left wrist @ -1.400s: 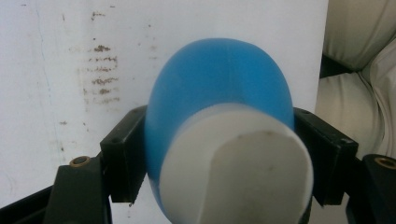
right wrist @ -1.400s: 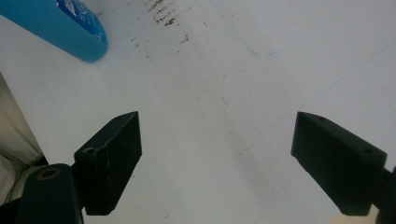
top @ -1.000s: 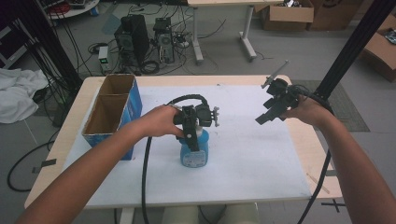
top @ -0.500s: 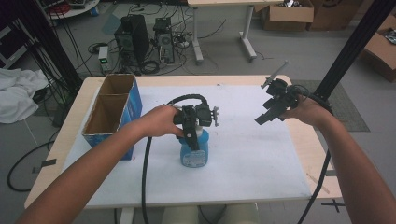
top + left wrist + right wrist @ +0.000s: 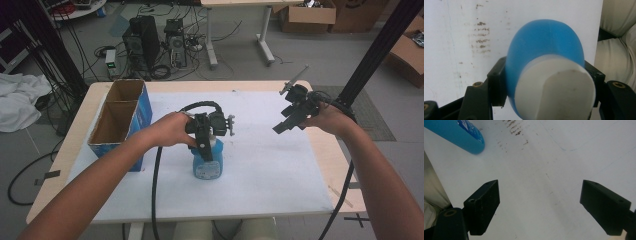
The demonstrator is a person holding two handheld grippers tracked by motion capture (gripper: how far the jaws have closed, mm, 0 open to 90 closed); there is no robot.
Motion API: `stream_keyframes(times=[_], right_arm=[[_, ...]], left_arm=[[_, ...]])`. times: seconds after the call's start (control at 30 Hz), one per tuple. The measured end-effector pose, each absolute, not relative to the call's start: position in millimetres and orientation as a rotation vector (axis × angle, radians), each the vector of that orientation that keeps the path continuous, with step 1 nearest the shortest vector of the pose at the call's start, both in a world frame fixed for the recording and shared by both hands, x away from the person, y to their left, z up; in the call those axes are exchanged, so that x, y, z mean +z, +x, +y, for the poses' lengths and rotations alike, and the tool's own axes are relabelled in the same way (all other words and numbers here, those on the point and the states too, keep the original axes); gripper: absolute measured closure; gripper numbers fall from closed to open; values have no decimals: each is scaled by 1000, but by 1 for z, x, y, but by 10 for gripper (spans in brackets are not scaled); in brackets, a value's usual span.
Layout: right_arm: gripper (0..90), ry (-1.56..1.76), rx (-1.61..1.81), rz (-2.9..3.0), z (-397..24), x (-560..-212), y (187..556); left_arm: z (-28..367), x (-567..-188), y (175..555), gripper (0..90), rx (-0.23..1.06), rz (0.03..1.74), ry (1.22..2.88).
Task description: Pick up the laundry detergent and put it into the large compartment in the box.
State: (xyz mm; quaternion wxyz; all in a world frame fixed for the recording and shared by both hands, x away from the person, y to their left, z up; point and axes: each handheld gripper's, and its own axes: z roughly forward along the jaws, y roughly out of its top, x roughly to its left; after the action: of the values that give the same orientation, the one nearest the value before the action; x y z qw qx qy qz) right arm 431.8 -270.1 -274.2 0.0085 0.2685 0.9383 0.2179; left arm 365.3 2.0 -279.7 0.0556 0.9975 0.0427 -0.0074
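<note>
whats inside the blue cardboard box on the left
The blue cardboard box shows two open compartments with bare brown walls; no contents are visible, but its deep floor is shadowed and partly hidden.

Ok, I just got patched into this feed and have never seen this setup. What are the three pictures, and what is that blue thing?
No robot here: a person holds a two-jaw tool in each hand. The high view looks down on the table from above the person. The other two pictures come from cameras riding on each tool, looking along its black jaws. The left tool is closed on the white-capped top of a blue bottle, which stands on the white sheet; the left gripper view shows that cap close up between the jaws. The right tool is held above the table's right side, jaws wide open, holding nothing. An open blue cardboard box stands at the left.
</note>
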Motion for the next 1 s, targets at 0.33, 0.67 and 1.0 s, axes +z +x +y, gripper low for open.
stream_keyframes(times=[0.33,0.67,1.0], right_arm=[[164,848,687,2939,-271,-276,429],[165,819,690,2948,-267,-274,425],[165,781,685,2940,-267,-263,420]], left_arm=[[21,-243,367,377,-23,418,2933],[44,-188,368,378,80,790,2836],[66,-134,369,378,156,1092,2702]])
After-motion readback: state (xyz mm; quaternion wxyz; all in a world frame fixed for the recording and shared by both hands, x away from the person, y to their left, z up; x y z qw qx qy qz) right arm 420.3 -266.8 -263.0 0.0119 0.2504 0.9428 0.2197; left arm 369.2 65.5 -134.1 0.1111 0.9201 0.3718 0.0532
